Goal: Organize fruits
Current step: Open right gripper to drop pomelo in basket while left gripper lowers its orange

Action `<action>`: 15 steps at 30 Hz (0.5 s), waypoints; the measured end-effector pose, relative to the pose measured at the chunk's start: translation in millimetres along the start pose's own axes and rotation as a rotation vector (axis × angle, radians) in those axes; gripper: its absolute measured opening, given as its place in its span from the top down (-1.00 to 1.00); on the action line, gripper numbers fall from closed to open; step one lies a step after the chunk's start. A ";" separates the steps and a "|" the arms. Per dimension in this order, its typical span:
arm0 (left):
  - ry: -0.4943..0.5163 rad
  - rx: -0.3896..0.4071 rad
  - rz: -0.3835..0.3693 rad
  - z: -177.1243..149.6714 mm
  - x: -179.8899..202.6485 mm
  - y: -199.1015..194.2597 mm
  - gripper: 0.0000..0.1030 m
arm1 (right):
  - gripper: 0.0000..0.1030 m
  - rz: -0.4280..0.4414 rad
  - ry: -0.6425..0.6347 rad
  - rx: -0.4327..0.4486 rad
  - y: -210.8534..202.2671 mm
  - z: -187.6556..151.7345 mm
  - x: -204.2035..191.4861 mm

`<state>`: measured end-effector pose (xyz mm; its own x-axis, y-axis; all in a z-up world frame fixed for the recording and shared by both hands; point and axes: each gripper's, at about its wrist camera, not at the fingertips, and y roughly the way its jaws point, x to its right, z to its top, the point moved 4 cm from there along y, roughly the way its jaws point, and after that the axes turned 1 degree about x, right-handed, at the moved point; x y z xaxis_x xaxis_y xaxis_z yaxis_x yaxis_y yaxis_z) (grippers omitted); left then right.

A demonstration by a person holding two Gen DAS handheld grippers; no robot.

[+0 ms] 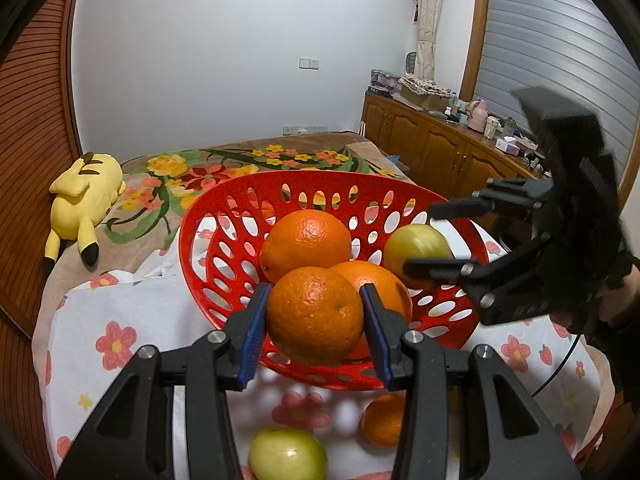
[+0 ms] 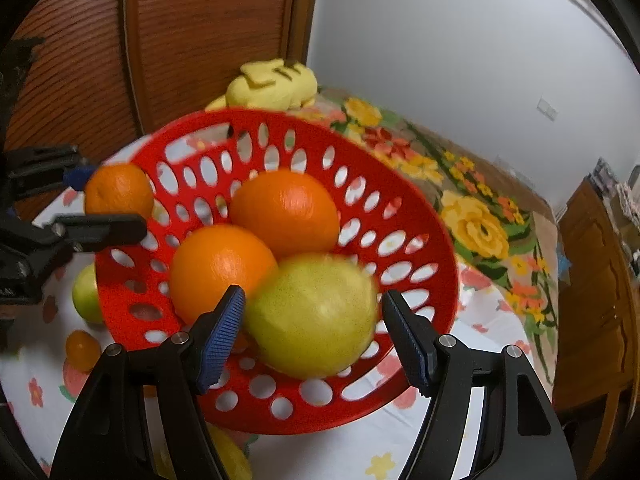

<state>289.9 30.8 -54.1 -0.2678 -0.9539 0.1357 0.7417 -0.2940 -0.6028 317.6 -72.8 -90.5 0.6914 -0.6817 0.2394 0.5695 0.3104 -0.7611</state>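
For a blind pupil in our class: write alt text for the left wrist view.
The left gripper grips an orange over a red basket holding two oranges and a green fruit, where the right gripper reaches in.

Left claw [image 1: 314,320], seen from its own wrist camera, pointed obliquely downward with both blue pads pressed against the sides of an orange [image 1: 315,315], which it held. Right claw [image 2: 310,330] was likewise angled downward; its fingers stood apart on either side of a yellow-green fruit [image 2: 312,316], a gap visible at the right pad.
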 end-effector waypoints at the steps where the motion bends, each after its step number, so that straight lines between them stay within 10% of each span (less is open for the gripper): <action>1: 0.000 -0.001 0.001 0.1 0.0 0.6 0.16 | -0.43 0.002 0.008 0.015 -3.4 3.0 0.9; 15: -0.001 -0.006 0.015 2.0 -4.5 12.5 0.16 | -0.44 -0.001 0.046 0.067 -20.4 7.4 8.4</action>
<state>301.6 31.3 -60.6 -0.2562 -0.9582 0.1271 0.7423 -0.2792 -0.6092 315.0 -80.0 -68.5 0.6707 -0.7111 0.2110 0.5995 0.3520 -0.7188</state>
